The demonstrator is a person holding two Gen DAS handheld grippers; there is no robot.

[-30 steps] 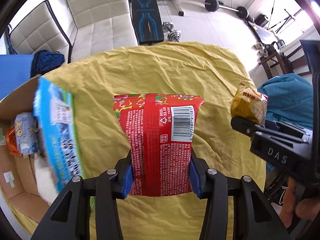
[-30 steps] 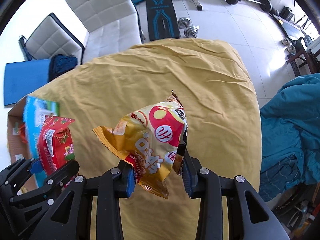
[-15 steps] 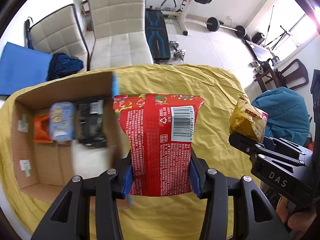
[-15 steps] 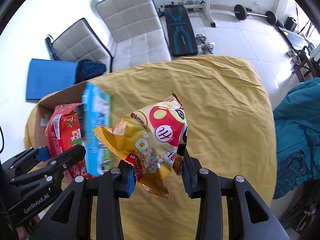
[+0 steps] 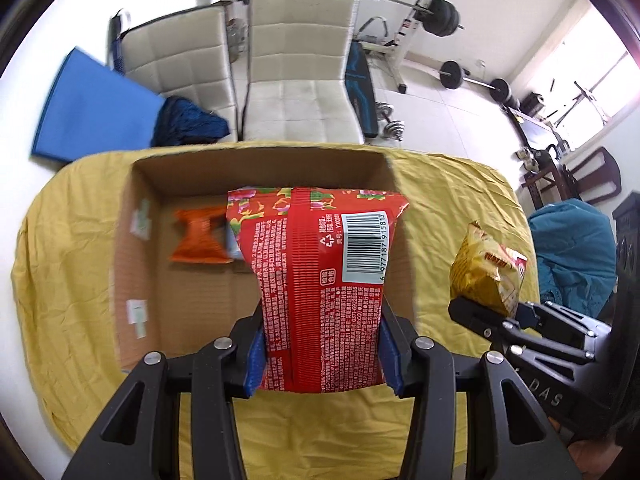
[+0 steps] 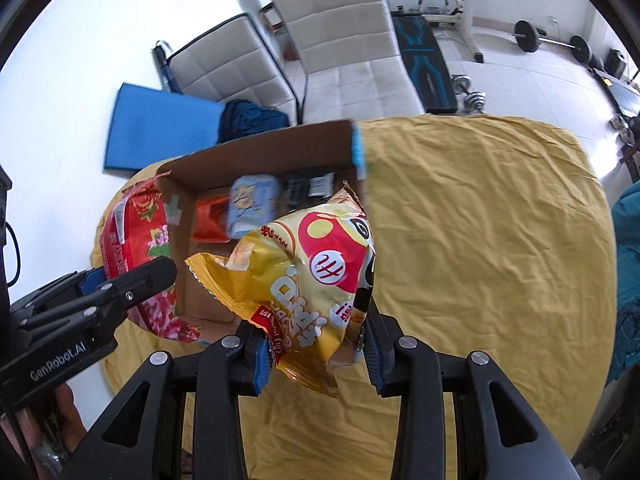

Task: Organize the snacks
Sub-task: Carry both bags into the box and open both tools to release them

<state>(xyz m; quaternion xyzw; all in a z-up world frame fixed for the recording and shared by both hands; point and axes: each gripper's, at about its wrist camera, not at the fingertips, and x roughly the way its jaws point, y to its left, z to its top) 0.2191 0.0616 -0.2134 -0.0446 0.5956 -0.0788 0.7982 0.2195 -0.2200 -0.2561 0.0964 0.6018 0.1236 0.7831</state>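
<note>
My left gripper (image 5: pixel 320 354) is shut on a red snack bag (image 5: pixel 320 280) with a barcode, held above the open cardboard box (image 5: pixel 256 168). An orange packet (image 5: pixel 198 238) lies on the box floor. My right gripper (image 6: pixel 316 354) is shut on a yellow snack bag (image 6: pixel 304 280), held just right of the box (image 6: pixel 256 156). In the right wrist view the box holds an orange packet (image 6: pixel 208 220), a light blue packet (image 6: pixel 252 204) and a black packet (image 6: pixel 308 188). The left gripper (image 6: pixel 120 284) with its red bag (image 6: pixel 132 236) shows at left there.
The box stands on a table under a yellow cloth (image 6: pixel 480 220). Behind the table are two white chairs (image 5: pixel 296 72), a blue mat (image 5: pixel 92 108) and gym weights (image 5: pixel 440 20). A teal cloth heap (image 5: pixel 576 248) lies to the right.
Both grippers have swung left toward the box with their bags still held. The box now lies straight under the red bag, and the yellow bag is beside its right wall.
</note>
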